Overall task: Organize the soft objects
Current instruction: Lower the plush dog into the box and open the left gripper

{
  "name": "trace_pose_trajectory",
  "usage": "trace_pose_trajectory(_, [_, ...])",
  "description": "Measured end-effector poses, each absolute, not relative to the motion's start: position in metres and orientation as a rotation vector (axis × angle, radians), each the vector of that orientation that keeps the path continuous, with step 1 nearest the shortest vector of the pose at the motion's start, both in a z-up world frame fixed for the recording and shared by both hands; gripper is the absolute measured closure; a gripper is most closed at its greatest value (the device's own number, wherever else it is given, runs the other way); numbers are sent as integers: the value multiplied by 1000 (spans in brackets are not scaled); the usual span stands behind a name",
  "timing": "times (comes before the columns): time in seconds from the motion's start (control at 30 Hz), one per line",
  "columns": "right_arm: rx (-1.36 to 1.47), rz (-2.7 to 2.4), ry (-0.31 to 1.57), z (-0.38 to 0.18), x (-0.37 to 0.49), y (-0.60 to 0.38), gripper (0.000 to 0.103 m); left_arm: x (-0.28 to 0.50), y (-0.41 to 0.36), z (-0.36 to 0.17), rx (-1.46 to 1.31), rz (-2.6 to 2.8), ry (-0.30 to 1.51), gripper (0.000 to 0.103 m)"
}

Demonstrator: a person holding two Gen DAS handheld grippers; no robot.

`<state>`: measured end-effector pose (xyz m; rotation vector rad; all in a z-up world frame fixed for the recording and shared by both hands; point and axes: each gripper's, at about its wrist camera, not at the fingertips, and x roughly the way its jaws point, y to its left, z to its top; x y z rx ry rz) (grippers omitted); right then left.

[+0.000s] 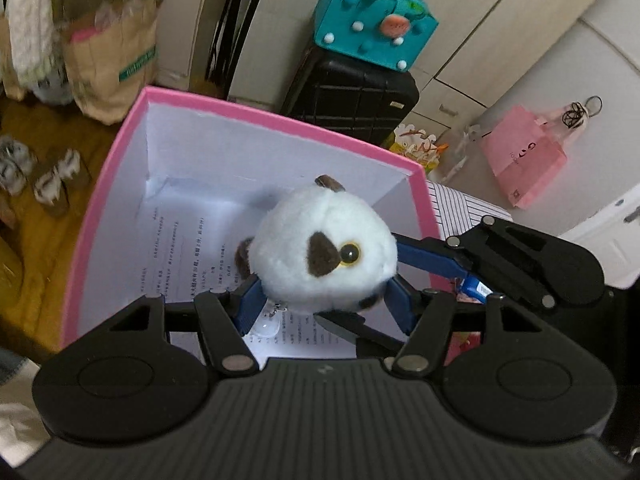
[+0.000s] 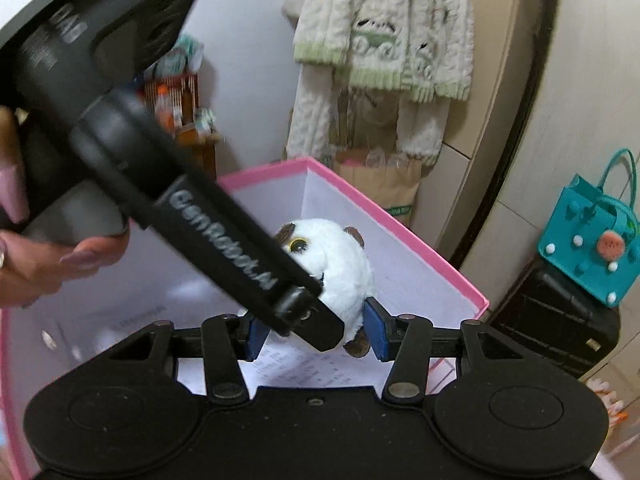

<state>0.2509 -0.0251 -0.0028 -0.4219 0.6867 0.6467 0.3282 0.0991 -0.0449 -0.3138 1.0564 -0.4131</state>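
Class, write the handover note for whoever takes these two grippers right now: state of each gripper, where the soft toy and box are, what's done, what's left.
Left gripper: shut on the white plush toy, blue pads on its sides.
Right gripper: also shut on the toy, gripping its lower part from the other side.
Toy: held in the air by both grippers over the open pink box, not resting on the printed paper lining the bottom.
Done: toy picked up and brought over the box.
Left: lower it in, open both grippers, withdraw.

Plush toy (image 1: pixel 326 240) gripped — over pink box (image 1: pixel 256 118)
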Motion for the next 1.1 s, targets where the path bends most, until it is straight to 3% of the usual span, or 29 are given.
trace_pose_trajectory(0.5, [-701, 541, 737, -19, 262, -7, 52, 342, 93, -69, -338, -425, 1118, 42])
trace_pose_trajectory(0.6, [-695, 555, 735, -17, 260, -8, 54, 335, 89, -64, -282, -410, 1087, 42])
trace_pose_trajectory(0.73, [-719, 541, 711, -17, 253, -8, 54, 329, 86, -56, -264, -431, 1063, 54])
trace_pose_trajectory(0.87, [-725, 514, 668, -12, 241, -13, 49, 327, 83, -54, -265, -470, 1049, 55])
trace_pose_trajectory(1.1, [-591, 561, 667, 9, 218, -30, 49, 312, 78, -45, -213, -479, 1040, 55])
